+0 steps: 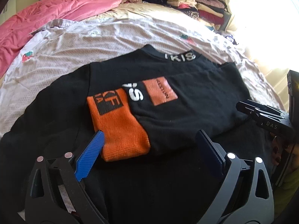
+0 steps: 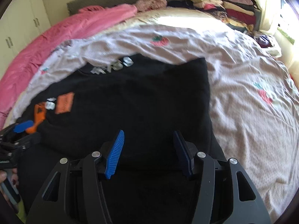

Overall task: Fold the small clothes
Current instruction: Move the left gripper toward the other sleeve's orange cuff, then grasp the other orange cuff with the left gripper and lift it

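The black sweater lies partly folded on the bed, its orange cuff across the front. My left gripper and right gripper hover over it, jaws open, holding nothing.

left hand-held gripper: jaws spread wide, nothing between the blue pads, angled forward and down | right hand-held gripper: jaws apart, empty, pointing forward, just beside the left one on its right
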Demonstrator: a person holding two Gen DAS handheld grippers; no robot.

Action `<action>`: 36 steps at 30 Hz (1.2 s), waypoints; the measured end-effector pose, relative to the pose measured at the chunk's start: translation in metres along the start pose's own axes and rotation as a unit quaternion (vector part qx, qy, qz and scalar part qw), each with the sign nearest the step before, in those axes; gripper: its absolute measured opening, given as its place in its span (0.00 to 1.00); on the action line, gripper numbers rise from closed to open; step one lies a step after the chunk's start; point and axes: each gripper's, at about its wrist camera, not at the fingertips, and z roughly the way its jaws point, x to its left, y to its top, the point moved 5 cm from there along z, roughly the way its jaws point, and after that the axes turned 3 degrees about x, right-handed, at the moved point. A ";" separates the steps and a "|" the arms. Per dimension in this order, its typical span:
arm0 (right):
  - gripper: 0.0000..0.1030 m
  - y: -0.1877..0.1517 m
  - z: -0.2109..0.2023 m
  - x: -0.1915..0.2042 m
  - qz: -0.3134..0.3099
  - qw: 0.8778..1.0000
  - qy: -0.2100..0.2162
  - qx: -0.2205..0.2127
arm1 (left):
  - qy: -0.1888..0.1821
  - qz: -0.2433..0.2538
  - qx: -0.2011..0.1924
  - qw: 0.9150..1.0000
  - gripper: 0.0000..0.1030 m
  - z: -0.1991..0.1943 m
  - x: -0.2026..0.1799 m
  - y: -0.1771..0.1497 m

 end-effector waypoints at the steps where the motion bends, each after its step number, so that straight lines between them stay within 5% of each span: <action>1: 0.52 -0.004 0.006 -0.004 0.007 1.000 -0.002 0.010 | 0.005 0.002 0.003 1.000 0.89 0.002 0.000 -0.002; 7: 0.53 -0.004 0.000 -0.002 0.013 1.000 0.004 0.000 | 0.007 -0.001 -0.002 1.000 0.90 -0.003 0.003 -0.007; 15: 0.71 -0.009 -0.035 0.001 0.027 0.998 0.052 -0.035 | -0.003 -0.037 -0.035 0.999 0.91 -0.033 0.014 -0.010; 20: 0.73 -0.007 -0.053 0.020 0.009 0.996 0.066 -0.054 | 0.026 -0.061 -0.071 0.995 0.91 -0.061 0.030 -0.012; 23: 0.85 -0.007 -0.063 0.034 -0.001 0.995 0.073 -0.066 | 0.051 -0.077 -0.081 0.992 0.91 -0.073 0.042 -0.017; 29: 0.85 -0.006 -0.077 0.064 -0.017 0.992 0.099 -0.080 | 0.113 -0.097 -0.093 0.984 0.91 -0.094 0.065 -0.029; 36: 0.85 -0.011 -0.087 0.103 -0.057 0.989 0.110 -0.085 | 0.124 -0.121 -0.102 0.980 0.91 -0.115 0.086 -0.043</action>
